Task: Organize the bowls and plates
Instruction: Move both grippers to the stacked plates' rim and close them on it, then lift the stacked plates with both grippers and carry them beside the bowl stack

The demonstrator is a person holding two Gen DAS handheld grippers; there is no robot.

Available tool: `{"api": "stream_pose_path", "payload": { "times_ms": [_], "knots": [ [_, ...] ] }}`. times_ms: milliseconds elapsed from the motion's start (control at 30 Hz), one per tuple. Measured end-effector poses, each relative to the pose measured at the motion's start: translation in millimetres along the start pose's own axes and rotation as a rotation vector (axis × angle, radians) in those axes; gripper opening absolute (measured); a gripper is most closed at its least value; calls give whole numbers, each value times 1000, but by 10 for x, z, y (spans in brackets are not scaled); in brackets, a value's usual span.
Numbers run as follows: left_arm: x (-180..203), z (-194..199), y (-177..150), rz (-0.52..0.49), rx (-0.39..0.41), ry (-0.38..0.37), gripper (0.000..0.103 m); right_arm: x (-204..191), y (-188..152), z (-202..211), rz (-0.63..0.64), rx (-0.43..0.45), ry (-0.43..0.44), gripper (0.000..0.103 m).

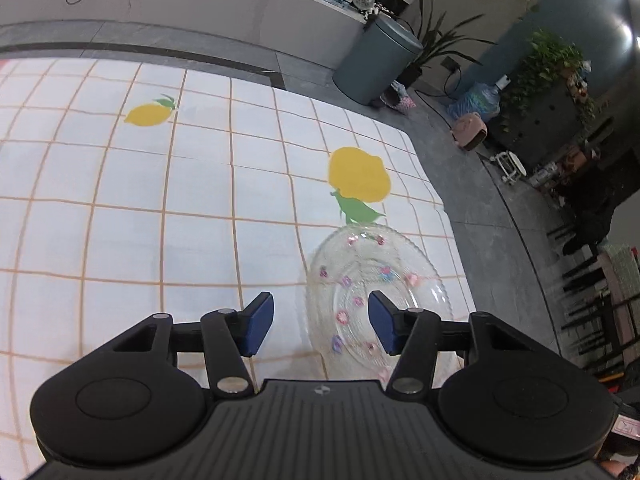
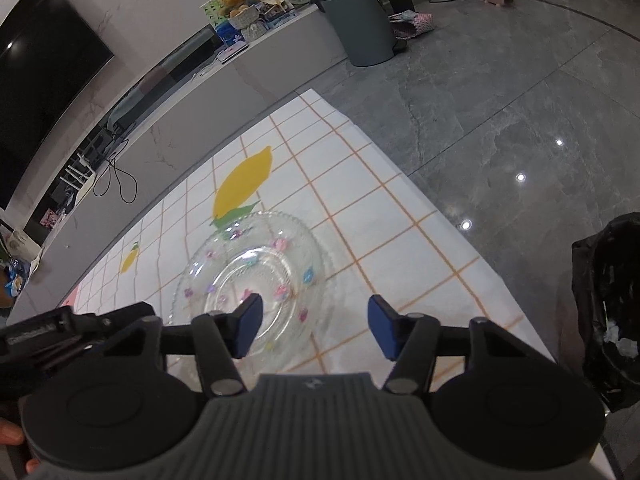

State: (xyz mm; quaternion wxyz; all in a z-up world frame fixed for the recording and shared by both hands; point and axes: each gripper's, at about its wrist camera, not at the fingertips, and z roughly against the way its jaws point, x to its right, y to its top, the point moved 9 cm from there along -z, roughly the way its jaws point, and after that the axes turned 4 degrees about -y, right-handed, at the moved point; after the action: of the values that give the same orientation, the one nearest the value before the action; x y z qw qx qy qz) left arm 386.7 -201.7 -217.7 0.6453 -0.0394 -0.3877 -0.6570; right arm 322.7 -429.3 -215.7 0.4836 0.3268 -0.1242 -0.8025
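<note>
A clear glass plate (image 1: 376,280) with small pink and blue flower marks lies on the white checked tablecloth (image 1: 160,200) near its right corner. It also shows in the right wrist view (image 2: 256,264). My left gripper (image 1: 320,320) is open, hovering over the plate's near left rim; its right finger sits above the plate. My right gripper (image 2: 314,326) is open, above the plate's near right edge, with its left finger over the plate. Part of the left gripper shows at the left edge of the right wrist view (image 2: 60,332). Both grippers are empty.
The cloth has yellow lemon prints (image 1: 358,176). The table's right edge (image 2: 460,216) drops to a grey tiled floor. A grey bin (image 1: 376,64) and plants stand beyond. A black rubbish bag (image 2: 612,300) sits by the table's near right corner.
</note>
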Motion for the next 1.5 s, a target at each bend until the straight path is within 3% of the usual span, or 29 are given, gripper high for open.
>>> {"api": "stream_pose_path", "payload": {
  "times_ms": [100, 167, 300, 367, 467, 567, 967, 1500],
  "knots": [
    [-35, -91, -15, 2, -1, -4, 58, 45, 39, -83, 0, 2, 2, 48],
    [-36, -119, -22, -7, 8, -1, 50, 54, 50, -143, -5, -5, 21, 36],
    [-22, -132, -19, -12, 19, -13, 39, 73, 63, -222, -17, 3, 34, 26],
    [-3, -143, -38, -30, 9, -12, 24, 75, 73, -239, -29, 7, 52, 23],
    [25, -143, -65, -61, 16, -3, 13, 80, 75, -272, -58, -2, 83, 16],
    [26, -136, -67, -56, 21, 4, 12, 87, 67, -303, -78, -7, 97, 6],
    [86, 67, -109, -74, 24, 23, 10, 16, 19, -123, -33, -7, 101, 5],
    [261, 1091, -378, -11, 156, 13, 10, -274, -336, 713, 5, 13, 176, 6]
  ]
}}
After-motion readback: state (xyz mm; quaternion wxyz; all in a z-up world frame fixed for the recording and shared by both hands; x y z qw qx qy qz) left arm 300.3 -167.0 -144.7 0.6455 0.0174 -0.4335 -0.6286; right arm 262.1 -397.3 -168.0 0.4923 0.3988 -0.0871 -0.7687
